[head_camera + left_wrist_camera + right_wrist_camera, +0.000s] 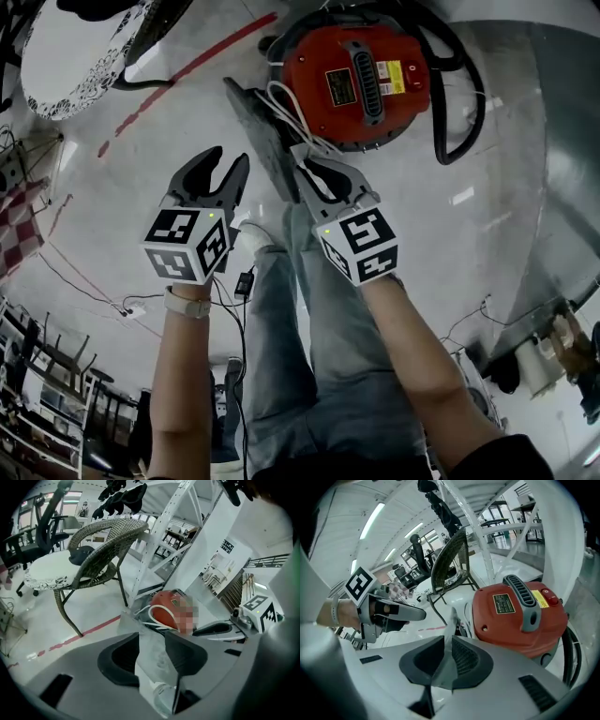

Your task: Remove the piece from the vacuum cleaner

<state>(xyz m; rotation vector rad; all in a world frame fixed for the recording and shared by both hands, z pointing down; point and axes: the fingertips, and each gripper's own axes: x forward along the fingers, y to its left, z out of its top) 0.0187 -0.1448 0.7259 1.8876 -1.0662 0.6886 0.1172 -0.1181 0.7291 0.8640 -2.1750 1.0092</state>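
Note:
A red vacuum cleaner [356, 70] [164, 609] [515, 616] stands on the floor, with a white cord [291, 112] looped at its side. A flat dark grey piece [253, 122] [451, 620] runs slantwise from it toward me. My right gripper [319, 173] [446, 660] is shut on the near end of that piece, which shows as a thin plate between its pads. My left gripper [222, 167] [152, 653] hangs open just left of the piece, apart from it, with only floor showing in the gap.
A black hose [459, 103] curls round the vacuum's right side. A wicker chair [103, 545] with a white cushion [75, 56] stands at the left, beside a red floor line [187, 70]. The person's jeans-clad legs [309, 356] are below the grippers. A white metal rack [187, 522] rises behind.

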